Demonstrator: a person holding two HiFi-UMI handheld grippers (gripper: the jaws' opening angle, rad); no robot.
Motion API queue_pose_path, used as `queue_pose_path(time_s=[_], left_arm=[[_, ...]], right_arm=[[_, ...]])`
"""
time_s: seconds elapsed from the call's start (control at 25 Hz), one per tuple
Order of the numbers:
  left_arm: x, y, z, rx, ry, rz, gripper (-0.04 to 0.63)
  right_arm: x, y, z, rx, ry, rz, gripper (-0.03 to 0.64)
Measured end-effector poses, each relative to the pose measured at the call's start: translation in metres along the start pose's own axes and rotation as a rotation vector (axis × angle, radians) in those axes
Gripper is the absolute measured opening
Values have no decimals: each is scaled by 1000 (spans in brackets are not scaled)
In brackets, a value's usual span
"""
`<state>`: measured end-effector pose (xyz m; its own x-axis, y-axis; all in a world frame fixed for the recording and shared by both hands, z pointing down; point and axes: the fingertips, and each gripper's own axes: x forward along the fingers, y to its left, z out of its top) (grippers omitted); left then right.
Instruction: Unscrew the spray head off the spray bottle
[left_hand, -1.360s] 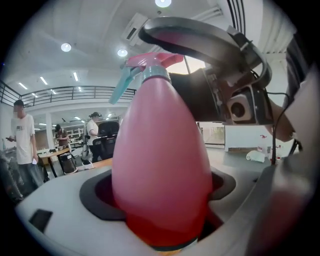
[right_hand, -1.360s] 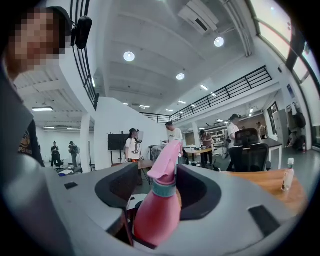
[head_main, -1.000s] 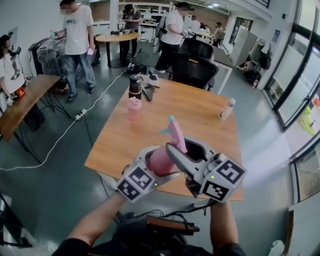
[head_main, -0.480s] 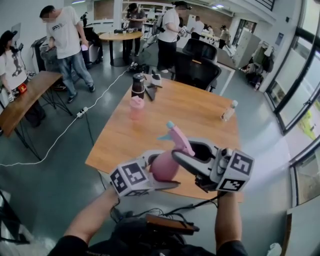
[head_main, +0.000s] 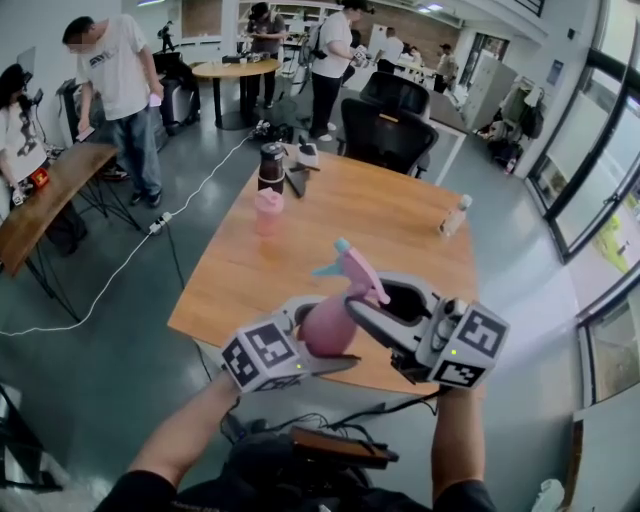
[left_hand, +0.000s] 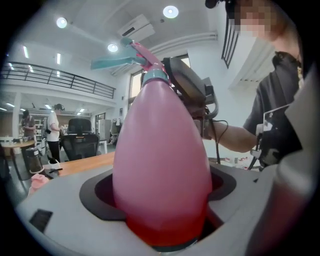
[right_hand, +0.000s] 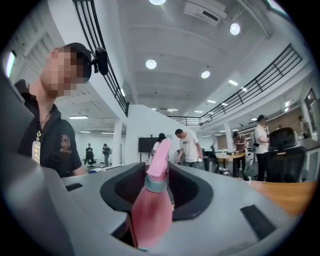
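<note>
Unscrewing is the step you are in. Your left gripper (head_main: 318, 338) is clamped on the fat lower body of the bottle (head_main: 322, 322), whose base sits deep between its jaws. Your right gripper (head_main: 366, 300) comes in from the other side, jaws about half closed on the neck at the teal collar (right_hand: 156, 183). The head (head_main: 356, 272) sticks out past the right jaws, with its trigger (head_main: 328, 268) pointing toward the left gripper's side. All of it hangs in the air, and the table (head_main: 400, 215) lies below and beyond both grippers.

I judge the head to be still on, since no gap shows at the collar. Next, keep the right jaws tight and roll that wrist about the bottle's long axis while the left gripper stops the body from turning with it. When the wrist runs out of travel, ease the right jaws, wind back and take the collar again. The body is smooth and tapered, so it may slip in the left jaws.

Against a second ago, both grippers have turned a little. The left cube (head_main: 262, 357) now lies flatter and the right cube (head_main: 470, 345) has swung further out to that gripper's side. The bottle leans much as it did, the head looks no looser, and over the last half second hardly anything has changed
</note>
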<state>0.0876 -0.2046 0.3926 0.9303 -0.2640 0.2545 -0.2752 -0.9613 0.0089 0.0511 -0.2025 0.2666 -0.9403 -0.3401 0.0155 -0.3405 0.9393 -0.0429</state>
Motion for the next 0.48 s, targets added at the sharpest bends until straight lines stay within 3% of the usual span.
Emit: queue_pose_path(time_s=[0.12,0.28,0.48], left_arm=[[-1,23,-4,-18,7,131,454],[-1,50,-16,-48,41,287,454],[3,57,-24,-48,64,312,454]], right_arm=[[-5,-11,-3,48,-15,-120,196],[-17,-19,-8,99,-27,-261,196],[-12,-6,-2,71,-11,-260,196]])
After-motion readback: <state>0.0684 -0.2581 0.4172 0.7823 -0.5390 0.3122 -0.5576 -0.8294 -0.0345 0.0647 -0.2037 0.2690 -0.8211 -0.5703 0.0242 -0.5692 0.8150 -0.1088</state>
